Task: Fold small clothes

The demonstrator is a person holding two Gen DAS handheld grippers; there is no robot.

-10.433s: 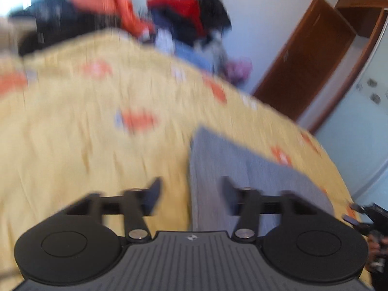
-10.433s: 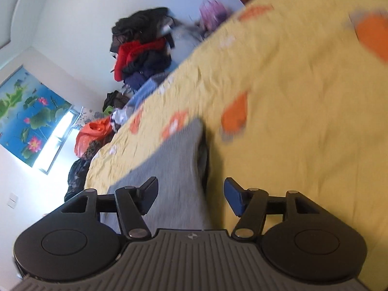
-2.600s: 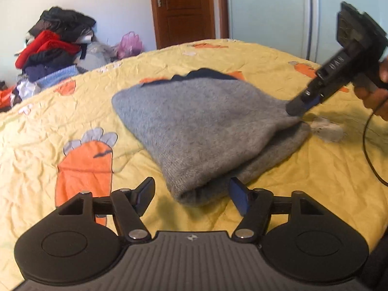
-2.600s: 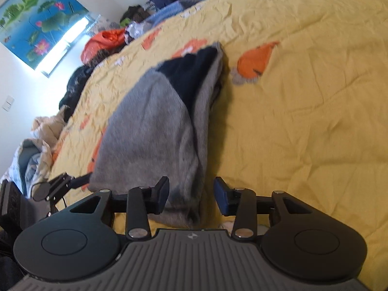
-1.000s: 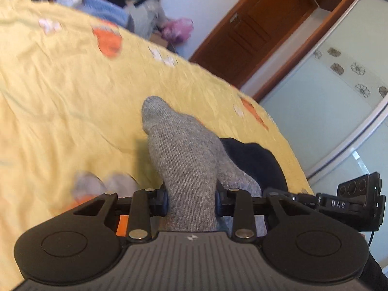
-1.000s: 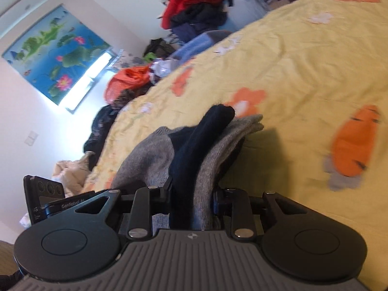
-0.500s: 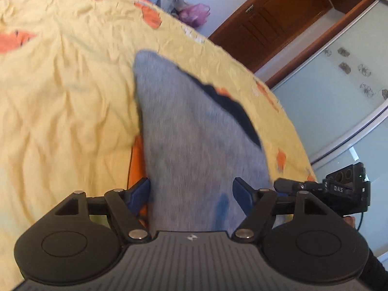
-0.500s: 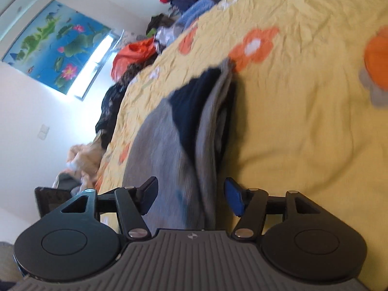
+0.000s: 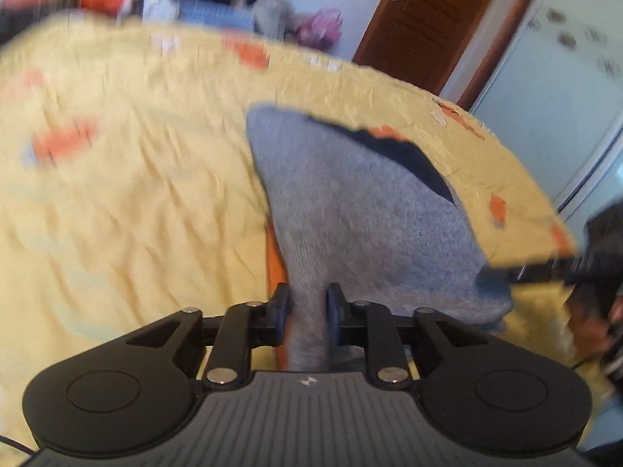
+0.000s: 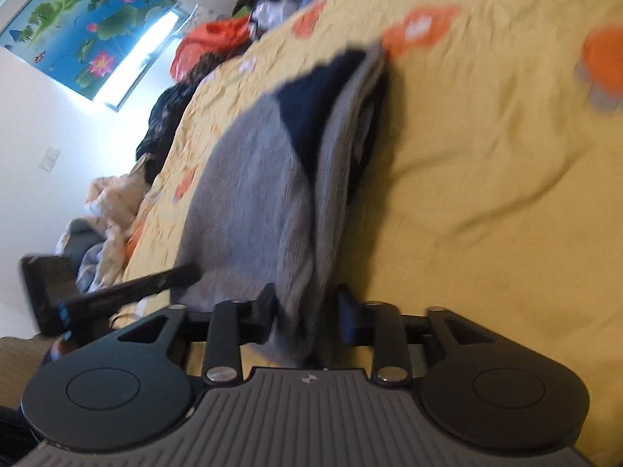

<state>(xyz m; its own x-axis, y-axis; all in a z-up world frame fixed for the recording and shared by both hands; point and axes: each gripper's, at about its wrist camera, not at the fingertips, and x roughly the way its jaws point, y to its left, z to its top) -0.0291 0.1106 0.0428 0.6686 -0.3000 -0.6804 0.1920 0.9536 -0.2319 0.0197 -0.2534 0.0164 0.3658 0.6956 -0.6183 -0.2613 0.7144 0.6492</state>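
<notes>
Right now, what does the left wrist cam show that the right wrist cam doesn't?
Left wrist only: the brown door, the pale wardrobe panel, and the left tool pinching a corner of the grey garment.

Right wrist only: the lotus picture by the window, and the right tool with the garment's thick folded edge between its fingers.

Both: the grey-and-navy garment on the yellow bedspread, the clothes pile behind, and the opposite tool at frame edge.

Grey-and-navy garment [image 9: 350, 214]; yellow, orange-patterned bedspread [image 9: 136, 179].
</notes>
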